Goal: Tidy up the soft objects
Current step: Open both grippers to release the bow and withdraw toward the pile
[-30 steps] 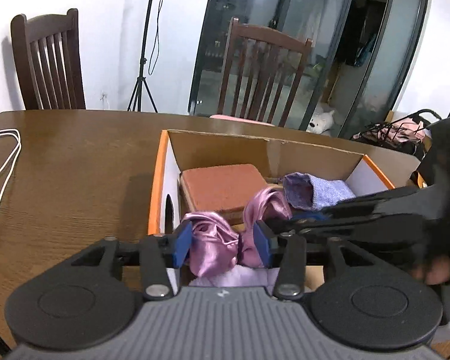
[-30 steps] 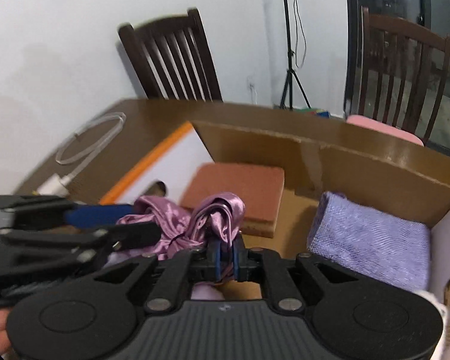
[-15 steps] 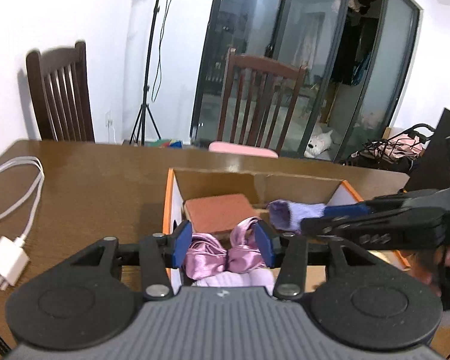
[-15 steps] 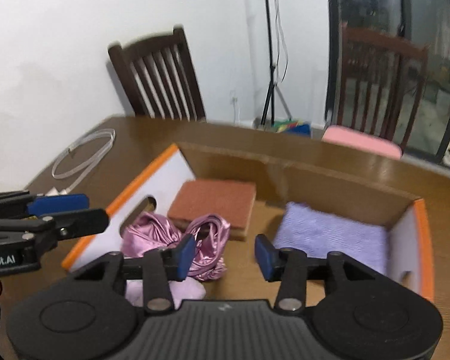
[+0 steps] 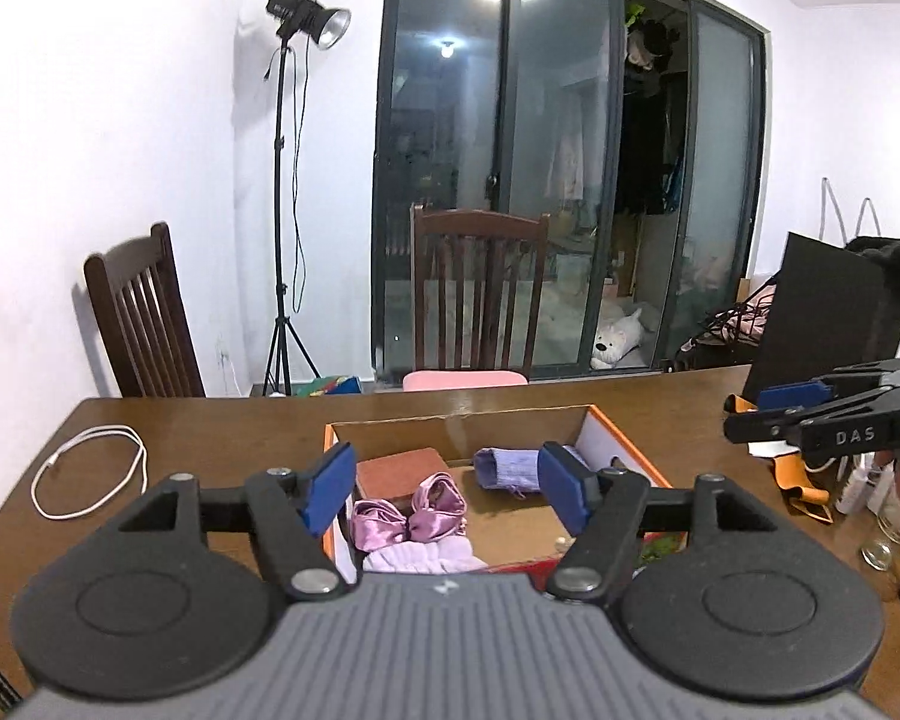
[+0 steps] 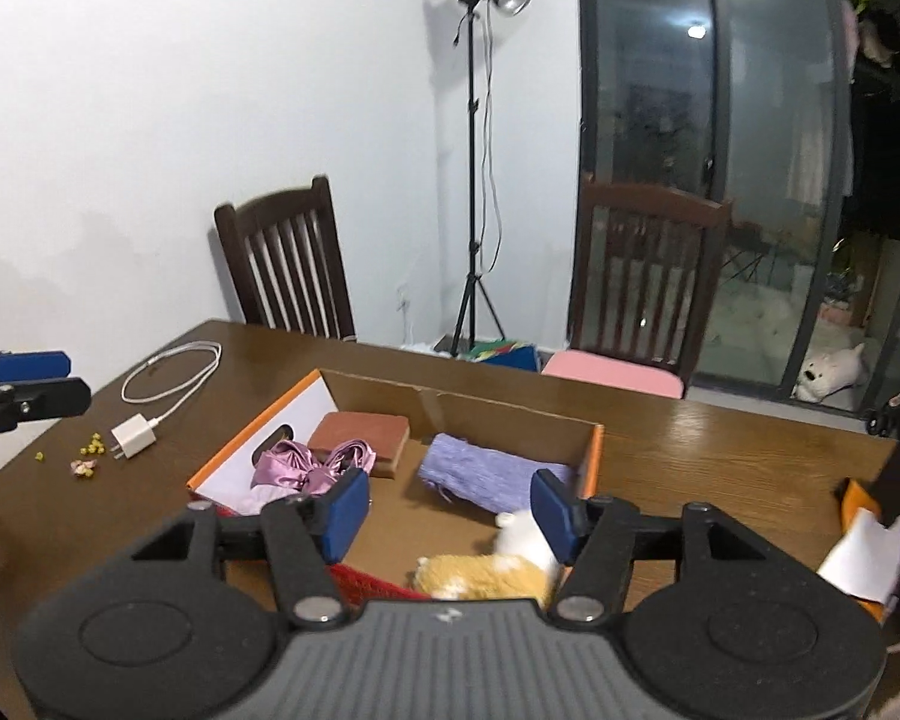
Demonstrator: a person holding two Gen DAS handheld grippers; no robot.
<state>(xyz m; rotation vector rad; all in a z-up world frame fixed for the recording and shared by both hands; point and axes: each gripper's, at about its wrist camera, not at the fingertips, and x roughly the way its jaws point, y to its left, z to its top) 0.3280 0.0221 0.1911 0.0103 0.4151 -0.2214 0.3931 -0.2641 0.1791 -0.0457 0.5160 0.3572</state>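
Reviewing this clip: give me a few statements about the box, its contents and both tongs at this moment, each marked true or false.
1. The pink satin cloth lies inside the cardboard box. True.
2. The right tongs grip the satin cloth. False: they are open and empty.
3. The purple rolled cloth lies on the table outside the box. False: it is inside.
4. The left tongs are open. True.
5. A white charger sits on the table. True.

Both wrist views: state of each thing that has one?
left gripper: open, holding nothing, jaws have just been opening
right gripper: open, holding nothing, jaws have just been opening
cardboard box: open-topped, on the table
pink satin cloth: bunched, inside box, released
purple towel: rolled, inside box
brown pad: flat, inside box
plush toy: lying in box
charger cable: coiled on table
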